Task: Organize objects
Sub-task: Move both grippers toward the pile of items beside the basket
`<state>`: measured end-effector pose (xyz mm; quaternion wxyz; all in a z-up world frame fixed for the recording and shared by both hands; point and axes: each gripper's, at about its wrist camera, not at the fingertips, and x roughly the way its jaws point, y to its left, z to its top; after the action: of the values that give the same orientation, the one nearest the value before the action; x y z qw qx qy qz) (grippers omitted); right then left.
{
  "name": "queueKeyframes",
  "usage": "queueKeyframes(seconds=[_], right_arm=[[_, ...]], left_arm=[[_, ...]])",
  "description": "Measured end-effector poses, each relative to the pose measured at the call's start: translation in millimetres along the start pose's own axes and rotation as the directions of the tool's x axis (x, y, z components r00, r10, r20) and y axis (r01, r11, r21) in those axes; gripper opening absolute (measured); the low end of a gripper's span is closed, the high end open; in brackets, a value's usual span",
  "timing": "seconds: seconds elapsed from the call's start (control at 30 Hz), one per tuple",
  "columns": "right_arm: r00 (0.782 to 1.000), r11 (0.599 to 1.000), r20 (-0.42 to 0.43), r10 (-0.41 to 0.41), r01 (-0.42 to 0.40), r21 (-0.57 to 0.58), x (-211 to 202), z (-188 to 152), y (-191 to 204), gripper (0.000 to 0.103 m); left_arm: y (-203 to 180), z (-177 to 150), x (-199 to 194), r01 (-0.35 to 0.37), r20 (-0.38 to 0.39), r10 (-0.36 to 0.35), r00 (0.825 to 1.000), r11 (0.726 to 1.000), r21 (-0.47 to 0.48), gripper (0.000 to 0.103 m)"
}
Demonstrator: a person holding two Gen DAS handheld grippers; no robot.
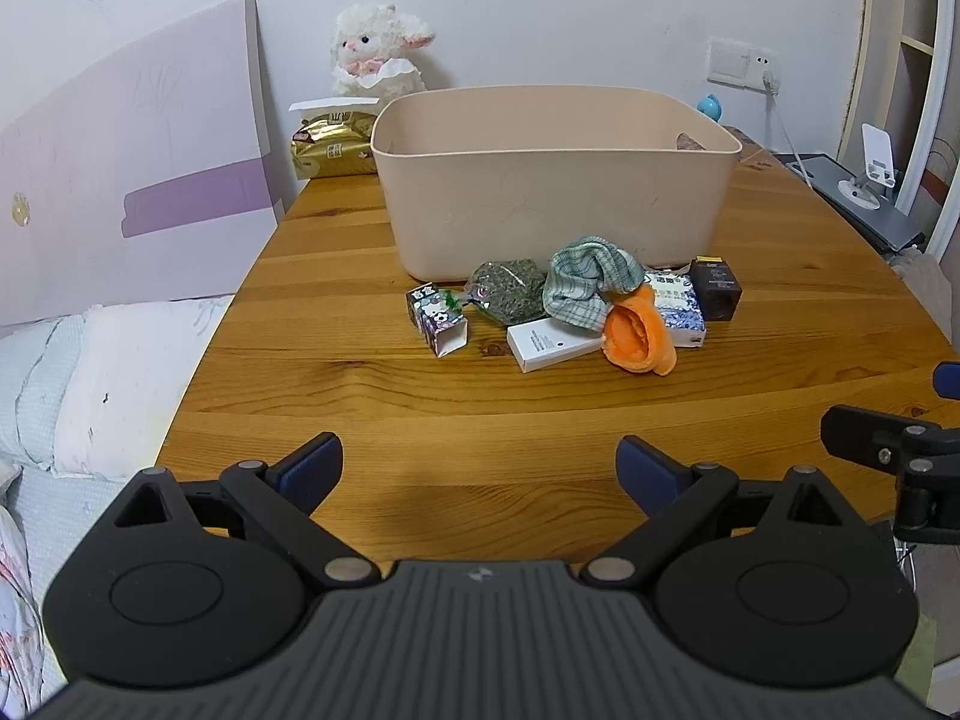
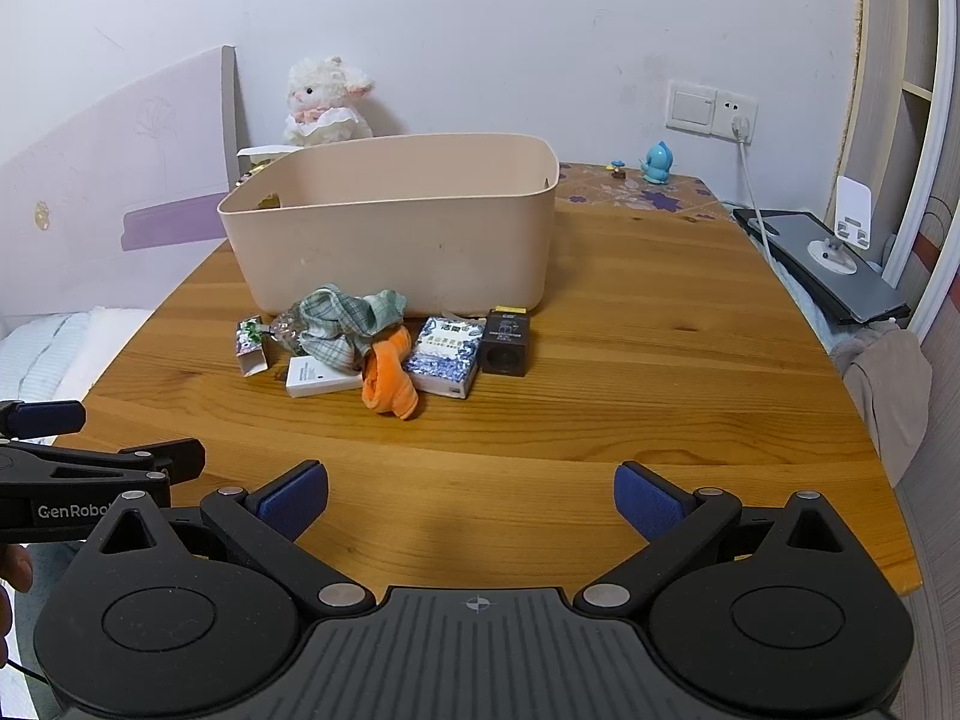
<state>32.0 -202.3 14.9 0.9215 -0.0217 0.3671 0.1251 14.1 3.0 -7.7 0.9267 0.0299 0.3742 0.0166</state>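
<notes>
nothing is being carried yet; by the look of it the sorting is only starting, with the beige bin [image 1: 555,180] sitting on the wooden table [image 1: 360,396] and the clutter lying in a heap just in front of it. against the bin's front wall are lying a checked cloth [image 1: 591,282] and a bag of dried herbs [image 1: 510,290]; nearer than those, an orange sock [image 1: 639,333], a white box [image 1: 552,346], a blue patterned box [image 2: 445,355], a black cube box [image 2: 507,341] and a small printed carton [image 1: 437,320].

the next move is probably calling for a reach forward to one piece at the edge of the heap, then a lift over the bin's rim.

the left gripper [image 1: 479,474] and right gripper [image 2: 471,501] are both hovering well short of the heap, jaws spread wide, holding and touching nothing.
</notes>
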Motion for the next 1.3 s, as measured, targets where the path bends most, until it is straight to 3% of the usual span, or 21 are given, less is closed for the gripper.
queueKeyframes(seconds=[0.57,0.97,1.3], right_arm=[[0.999,0.999,0.001,-0.039,0.039,0.004,14,13,-5,0.103],[0.997,0.997,0.006,-0.077,0.077,0.029,41,32,-22,0.103],[0.997,0.996,-0.007,-0.082,0.083,0.043,75,49,-34,0.101]], left_arm=[[12,11,17,0.0,-0.004,0.0,1.0,1.0,-0.01,0.098],[26,28,50,-0.014,-0.023,0.014,1.0,1.0,-0.022,0.098],[39,45,85,0.016,-0.036,-0.018,0.999,0.998,-0.066,0.097]])
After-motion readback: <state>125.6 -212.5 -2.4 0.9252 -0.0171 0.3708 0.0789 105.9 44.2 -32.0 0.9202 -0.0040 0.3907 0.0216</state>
